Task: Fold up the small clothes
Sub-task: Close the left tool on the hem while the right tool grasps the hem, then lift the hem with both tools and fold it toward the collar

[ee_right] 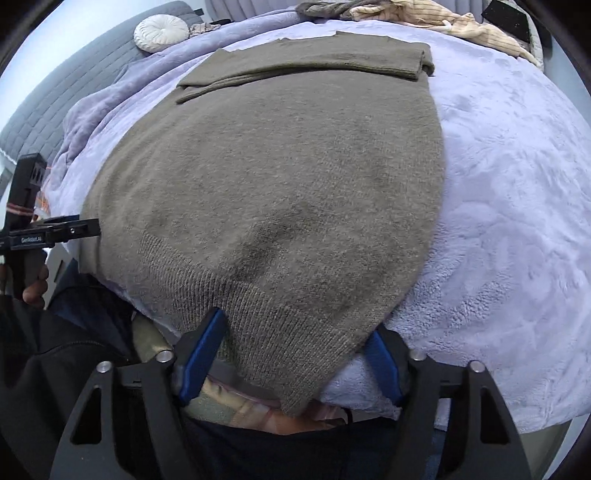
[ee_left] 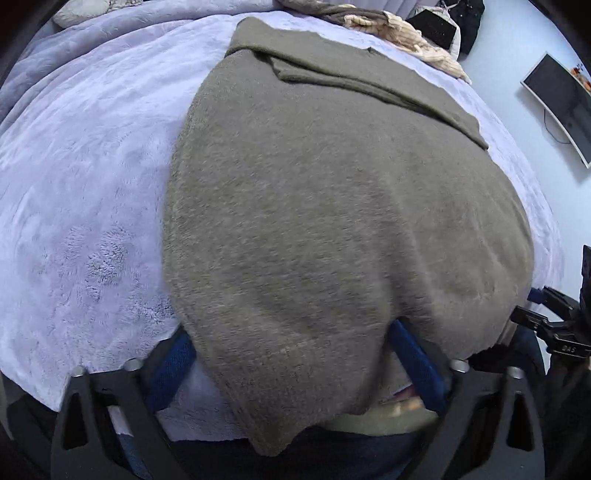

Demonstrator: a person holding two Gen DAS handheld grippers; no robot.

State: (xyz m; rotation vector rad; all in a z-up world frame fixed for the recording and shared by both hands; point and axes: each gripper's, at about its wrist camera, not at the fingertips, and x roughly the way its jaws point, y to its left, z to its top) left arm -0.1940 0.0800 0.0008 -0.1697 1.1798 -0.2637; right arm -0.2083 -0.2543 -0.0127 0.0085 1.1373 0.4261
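Observation:
An olive-grey knit sweater (ee_left: 332,184) (ee_right: 277,166) lies flat on a lavender fleece blanket (ee_left: 81,166) (ee_right: 517,184), its sleeves folded across the far end. Its ribbed hem hangs over the near edge of the bed. In the left wrist view, my left gripper (ee_left: 295,363) stands open around the hem's left corner, with one blue finger (ee_left: 173,365) beside the cloth and the other partly under it. My right gripper (ee_right: 291,362) is open too, and the hem's right corner droops between its blue fingers (ee_right: 201,358). Each gripper also shows at the edge of the other's view.
A pile of beige and grey clothes (ee_left: 406,33) (ee_right: 424,18) lies at the far end of the bed. A round white cushion (ee_right: 160,31) rests on a grey quilted surface (ee_right: 55,92). A screen (ee_left: 561,103) stands off to the right. The person's dark clothing fills the near edge.

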